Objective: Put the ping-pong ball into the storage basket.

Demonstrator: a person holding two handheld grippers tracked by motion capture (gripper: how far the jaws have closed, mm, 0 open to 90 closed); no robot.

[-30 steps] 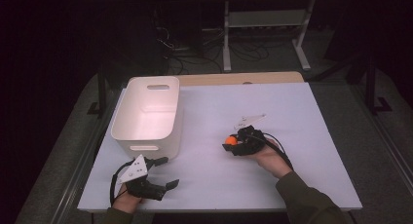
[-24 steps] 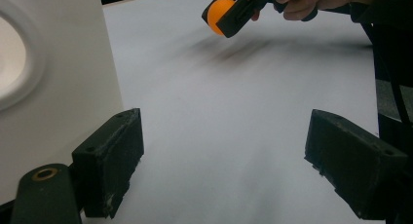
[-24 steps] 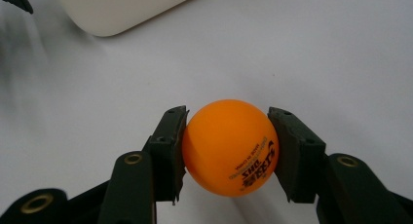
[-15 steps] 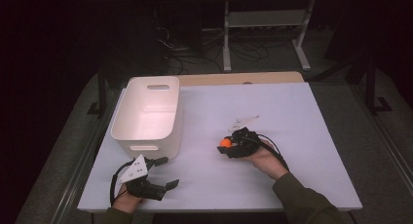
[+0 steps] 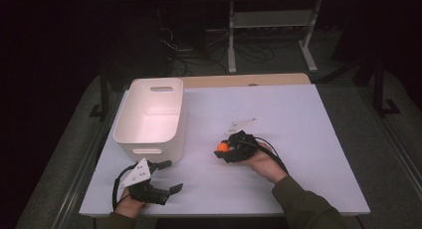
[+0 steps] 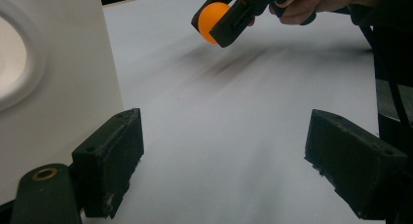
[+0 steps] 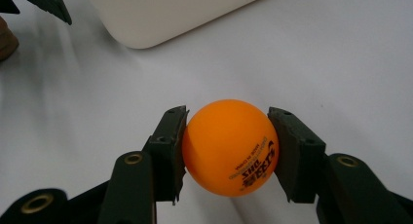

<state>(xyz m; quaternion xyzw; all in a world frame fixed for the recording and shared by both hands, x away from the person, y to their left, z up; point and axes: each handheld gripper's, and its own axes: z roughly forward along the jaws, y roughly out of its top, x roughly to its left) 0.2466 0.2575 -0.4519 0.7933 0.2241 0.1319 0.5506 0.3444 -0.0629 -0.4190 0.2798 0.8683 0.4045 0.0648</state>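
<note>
Pretty dark room overall, the only well-lit bit is the white tabletop (image 5: 298, 119). A strip of bare wood (image 5: 249, 80) shows along the table's far edge. Behind it there's a grey metal stand (image 5: 271, 25) with a low shelf, plus a tangle of cables (image 5: 199, 50) on the dim grey floor (image 5: 348, 50).
</note>
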